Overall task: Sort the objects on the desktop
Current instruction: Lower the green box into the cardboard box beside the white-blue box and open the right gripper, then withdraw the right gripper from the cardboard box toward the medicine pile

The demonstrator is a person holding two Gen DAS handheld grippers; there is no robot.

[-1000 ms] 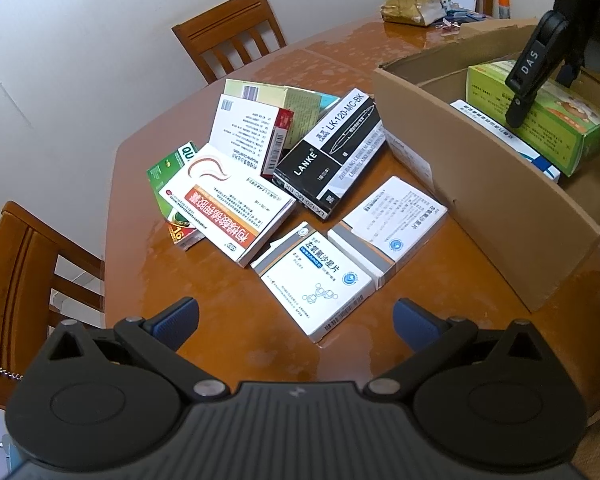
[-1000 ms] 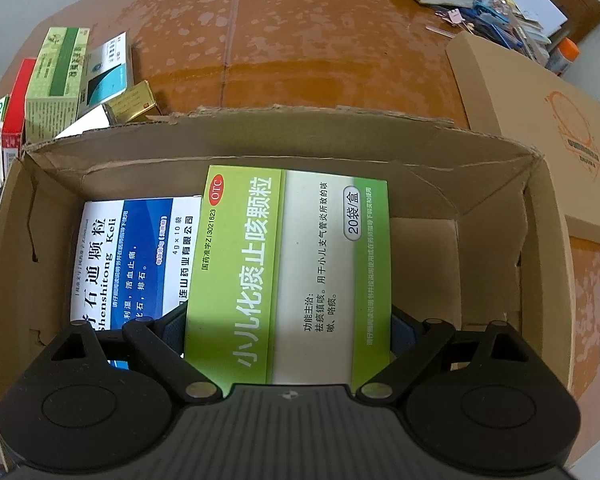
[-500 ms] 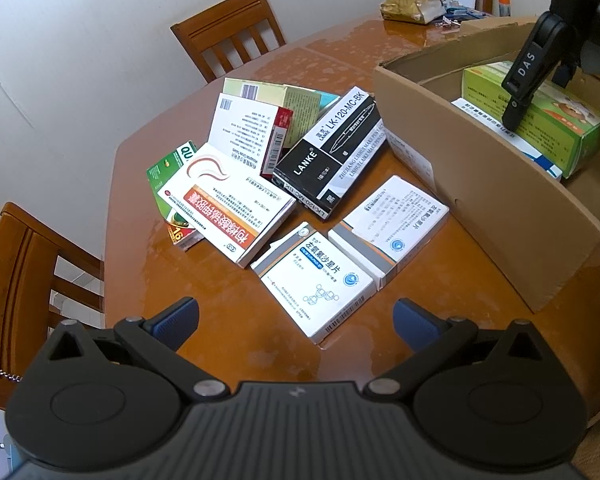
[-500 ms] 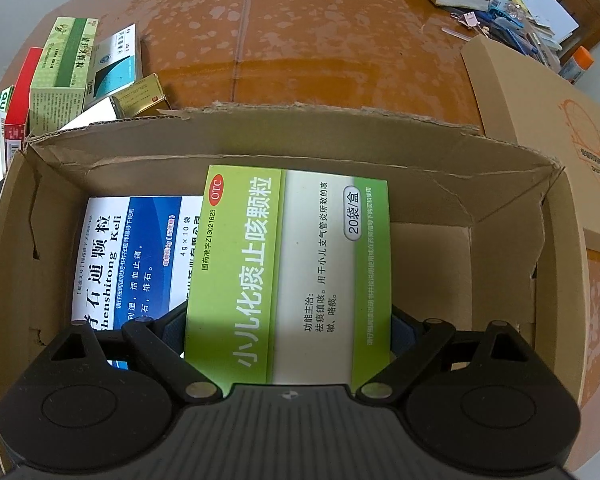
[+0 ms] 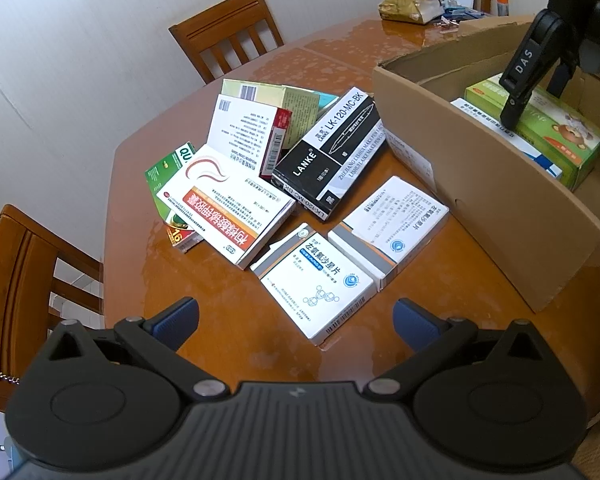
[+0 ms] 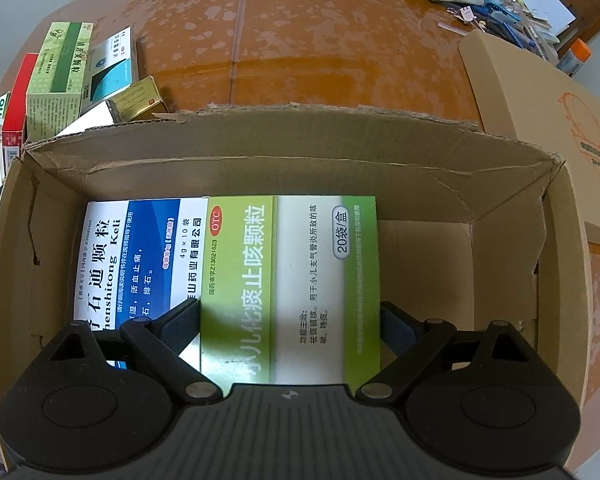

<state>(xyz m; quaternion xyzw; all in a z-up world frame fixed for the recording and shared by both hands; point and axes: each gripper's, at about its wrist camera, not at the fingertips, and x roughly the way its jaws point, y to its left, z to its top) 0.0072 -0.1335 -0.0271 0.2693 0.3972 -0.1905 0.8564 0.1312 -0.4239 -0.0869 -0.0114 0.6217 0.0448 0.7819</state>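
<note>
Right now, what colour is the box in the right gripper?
Green and white box, clearest in the right wrist view.

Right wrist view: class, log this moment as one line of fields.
right claw: shut on green box | place: inside cardboard box, beside blue box | left claw: open, empty

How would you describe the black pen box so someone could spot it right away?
Start at the open cardboard carton on the wooden table. Just beside its outer wall lies a heap of medicine boxes. The pen box is the only black one, long, printed LANKE in white.

Wooden chairs (image 5: 230, 28) and a crumpled gold bag (image 5: 410, 6) behind.
</note>
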